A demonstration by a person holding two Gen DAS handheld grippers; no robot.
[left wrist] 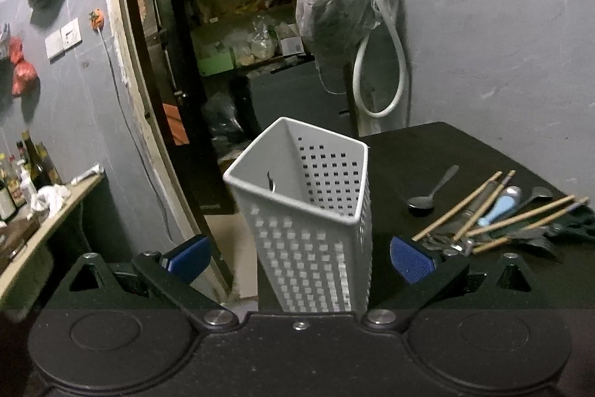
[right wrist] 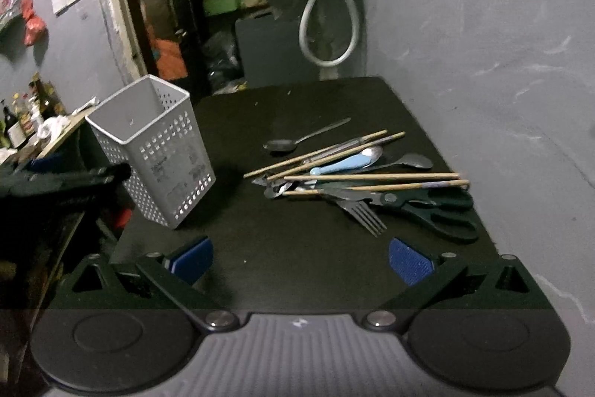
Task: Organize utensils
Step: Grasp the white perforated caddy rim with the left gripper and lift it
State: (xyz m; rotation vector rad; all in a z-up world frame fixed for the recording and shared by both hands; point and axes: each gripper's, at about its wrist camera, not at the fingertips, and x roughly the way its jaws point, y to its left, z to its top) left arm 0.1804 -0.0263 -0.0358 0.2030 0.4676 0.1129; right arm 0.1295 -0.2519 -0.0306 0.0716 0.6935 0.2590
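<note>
Straddling the basket [left wrist: 308, 211], left gripper [left wrist: 301, 257] gapes, untouching.

1. The basket [left wrist: 308, 211] has its bottom cut off behind the left hand-held gripper [left wrist: 300, 257] body in the left wrist view, so where it meets the bench [left wrist: 427, 151] is hidden.
2. The scissors [right wrist: 435, 207] blades are buried under the chopsticks [right wrist: 372, 176]; only the handles show properly.
3. The fork [right wrist: 362, 213] handle disappears into the pile.
4. The bottles [right wrist: 22, 116] on the far left shelf are too small and blurry to read.
5. The stuff through the doorway [left wrist: 230, 36] is too dark to make out.
</note>
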